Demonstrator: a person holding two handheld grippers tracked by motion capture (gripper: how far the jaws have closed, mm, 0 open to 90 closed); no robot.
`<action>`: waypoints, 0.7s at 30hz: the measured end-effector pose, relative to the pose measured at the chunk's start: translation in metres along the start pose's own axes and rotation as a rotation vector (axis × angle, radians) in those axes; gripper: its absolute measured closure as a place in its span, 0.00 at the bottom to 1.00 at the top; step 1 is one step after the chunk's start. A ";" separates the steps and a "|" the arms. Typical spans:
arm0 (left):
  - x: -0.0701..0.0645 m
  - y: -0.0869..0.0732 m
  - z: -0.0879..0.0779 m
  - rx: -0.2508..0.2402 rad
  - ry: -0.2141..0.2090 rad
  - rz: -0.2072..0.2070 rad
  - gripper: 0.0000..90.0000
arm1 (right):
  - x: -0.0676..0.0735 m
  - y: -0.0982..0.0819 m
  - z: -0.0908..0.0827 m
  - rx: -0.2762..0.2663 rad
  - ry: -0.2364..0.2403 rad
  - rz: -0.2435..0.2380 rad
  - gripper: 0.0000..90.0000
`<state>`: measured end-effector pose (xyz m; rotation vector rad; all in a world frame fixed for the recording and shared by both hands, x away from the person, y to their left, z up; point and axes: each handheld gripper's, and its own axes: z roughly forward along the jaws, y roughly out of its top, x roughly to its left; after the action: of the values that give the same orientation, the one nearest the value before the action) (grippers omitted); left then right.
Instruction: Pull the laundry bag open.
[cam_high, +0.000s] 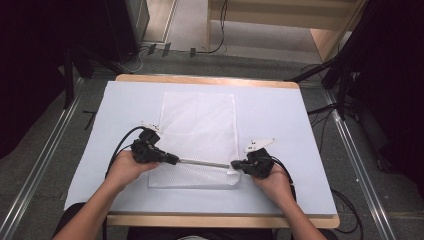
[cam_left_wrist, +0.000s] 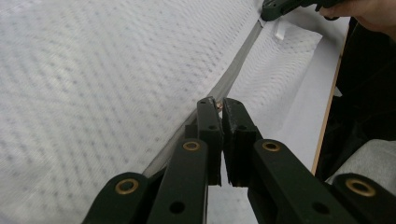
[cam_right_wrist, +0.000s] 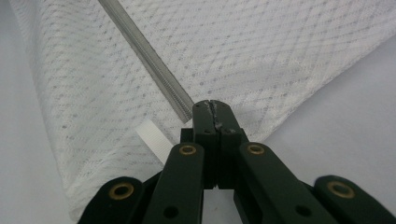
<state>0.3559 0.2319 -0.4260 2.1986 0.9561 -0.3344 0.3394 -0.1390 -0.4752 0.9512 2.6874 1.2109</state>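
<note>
Mesh bag (cam_high: 200, 130) lies flat; my right gripper (cam_right_wrist: 214, 103) pinches its zipper (cam_high: 202, 162) end as anchor — left gripper (cam_left_wrist: 218, 103), clamped on the slider, pulls along.

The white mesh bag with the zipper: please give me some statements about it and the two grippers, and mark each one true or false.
1. The mesh bag lies flat on the white table cover. True.
2. The left gripper has its jaws wide open above the bag. False: they are shut on the zipper pull.
3. The right gripper is shut on the bag's edge at the end of the zipper. True.
4. The zipper is bright red. False: it is grey.
5. A white tag sits near the right gripper. True.
</note>
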 end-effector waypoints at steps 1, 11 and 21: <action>0.001 -0.001 -0.002 -0.007 0.008 -0.005 0.98 | 0.000 0.000 0.000 0.000 0.001 0.000 1.00; 0.014 -0.018 -0.017 0.000 0.020 -0.017 0.98 | 0.000 0.000 0.000 0.002 0.000 0.009 1.00; 0.030 -0.035 -0.035 -0.017 0.023 -0.086 0.98 | -0.001 0.000 0.000 0.002 0.009 0.012 1.00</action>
<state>0.3504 0.2894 -0.4329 2.1546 1.0651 -0.3401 0.3397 -0.1400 -0.4754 0.9658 2.6949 1.2178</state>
